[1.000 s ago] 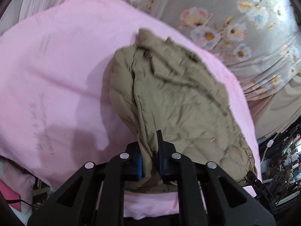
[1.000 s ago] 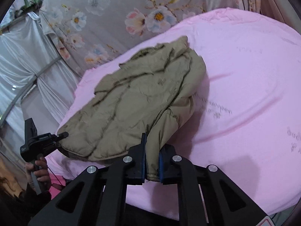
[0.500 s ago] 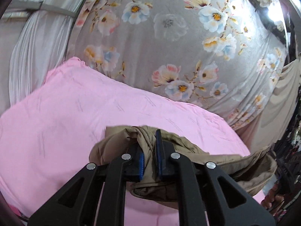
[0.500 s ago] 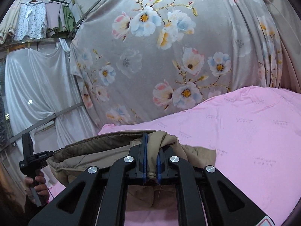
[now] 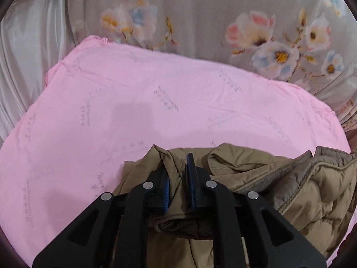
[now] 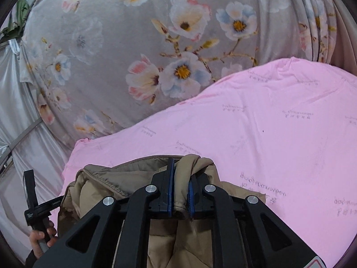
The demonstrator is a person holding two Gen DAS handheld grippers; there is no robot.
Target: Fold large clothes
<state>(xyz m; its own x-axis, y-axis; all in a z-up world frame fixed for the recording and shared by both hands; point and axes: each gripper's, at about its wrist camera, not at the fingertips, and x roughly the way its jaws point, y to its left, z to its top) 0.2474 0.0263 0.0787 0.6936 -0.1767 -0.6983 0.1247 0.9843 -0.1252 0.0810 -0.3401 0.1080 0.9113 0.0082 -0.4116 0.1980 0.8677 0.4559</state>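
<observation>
A khaki quilted jacket [image 5: 308, 185] hangs bunched between my two grippers at the near edge of a pink bed sheet [image 5: 156, 102]. My left gripper [image 5: 177, 174] is shut on a fold of the jacket. My right gripper [image 6: 180, 178] is shut on another fold of the same jacket [image 6: 107, 185], which drapes to the left and below. Most of the jacket is hidden under the gripper bodies. The left hand and its gripper handle [image 6: 35, 210] show at the lower left of the right wrist view.
The pink sheet [image 6: 279, 134] covers a wide flat surface ahead of both grippers. A grey floral curtain [image 6: 156, 44] hangs behind it, also in the left wrist view [image 5: 245, 22]. A pale satin drape [image 5: 24, 55] hangs at the left.
Both grippers lifted the jacket off the sheet, raised it so the views tilted up to the curtain, and now tilt back down over the sheet, still holding it.
</observation>
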